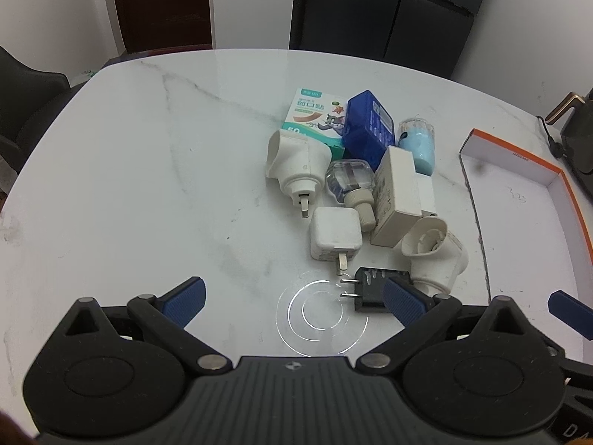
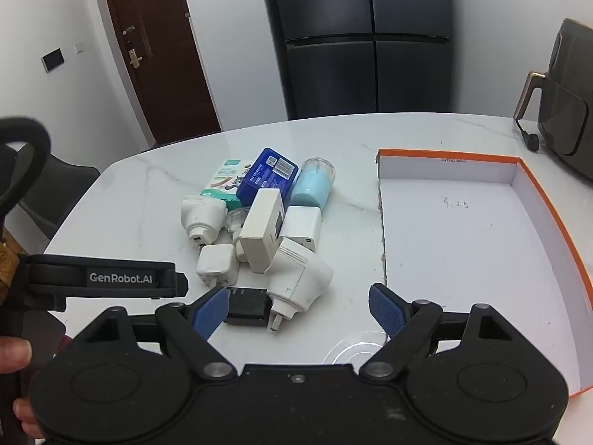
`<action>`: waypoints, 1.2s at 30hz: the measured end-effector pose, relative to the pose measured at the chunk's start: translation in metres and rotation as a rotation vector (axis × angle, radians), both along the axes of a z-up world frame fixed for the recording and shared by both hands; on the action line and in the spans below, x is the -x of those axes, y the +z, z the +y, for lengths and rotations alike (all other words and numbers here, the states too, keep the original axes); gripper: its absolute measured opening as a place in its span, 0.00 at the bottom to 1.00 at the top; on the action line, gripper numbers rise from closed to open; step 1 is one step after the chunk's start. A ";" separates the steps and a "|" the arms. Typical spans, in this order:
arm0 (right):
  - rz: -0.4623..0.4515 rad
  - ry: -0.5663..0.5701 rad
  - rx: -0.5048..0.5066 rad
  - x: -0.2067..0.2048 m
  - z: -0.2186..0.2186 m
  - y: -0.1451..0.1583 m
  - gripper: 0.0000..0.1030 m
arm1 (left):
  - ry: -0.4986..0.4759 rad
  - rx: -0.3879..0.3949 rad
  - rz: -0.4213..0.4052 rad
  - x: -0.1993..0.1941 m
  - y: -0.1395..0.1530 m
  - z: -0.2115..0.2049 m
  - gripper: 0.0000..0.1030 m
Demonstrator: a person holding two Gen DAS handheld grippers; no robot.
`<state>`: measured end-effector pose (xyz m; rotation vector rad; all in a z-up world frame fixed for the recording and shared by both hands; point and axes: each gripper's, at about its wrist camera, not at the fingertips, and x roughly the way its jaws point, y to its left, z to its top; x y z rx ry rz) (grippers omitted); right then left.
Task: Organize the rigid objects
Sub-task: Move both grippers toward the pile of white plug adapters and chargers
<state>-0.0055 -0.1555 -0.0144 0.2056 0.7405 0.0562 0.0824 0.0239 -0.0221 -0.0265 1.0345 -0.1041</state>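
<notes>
A pile of rigid items lies mid-table: a bandage box [image 1: 315, 118], a blue box [image 1: 368, 126], a pale blue bottle [image 1: 418, 141], a clear refill bottle [image 1: 350, 181], a cream charger block [image 1: 396, 200], a white cube charger [image 1: 335, 239], two white plug adapters [image 1: 296, 163] [image 1: 433, 252] and a black plug [image 1: 370, 289]. My left gripper [image 1: 294, 302] hovers open just before the pile, its right finger beside the black plug. My right gripper [image 2: 298, 313] is open too, with the black plug [image 2: 246, 307] and a white adapter [image 2: 300, 278] just beyond its fingers.
An orange-rimmed white box tray [image 2: 481, 241] lies open to the right of the pile. A dark appliance [image 2: 563, 111] with a cord stands at the table's far right. The marble table [image 1: 129, 148] stretches left of the pile. A dark chair [image 1: 29, 92] stands at the left.
</notes>
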 end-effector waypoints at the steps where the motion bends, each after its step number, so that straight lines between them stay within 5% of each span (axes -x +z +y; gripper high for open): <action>1: 0.001 -0.001 0.001 -0.001 0.000 -0.001 0.95 | 0.001 0.002 0.005 -0.002 -0.002 0.000 1.00; 17: 0.013 -0.010 -0.005 -0.007 -0.006 -0.014 0.95 | 0.020 0.014 0.013 -0.014 -0.003 -0.001 1.00; 24: 0.001 -0.011 0.006 -0.008 -0.012 -0.005 0.95 | 0.001 -0.007 -0.063 -0.027 0.015 -0.019 1.00; 36: 0.023 -0.031 0.002 -0.011 -0.020 -0.009 0.95 | -0.007 -0.032 -0.009 -0.055 -0.028 -0.022 1.00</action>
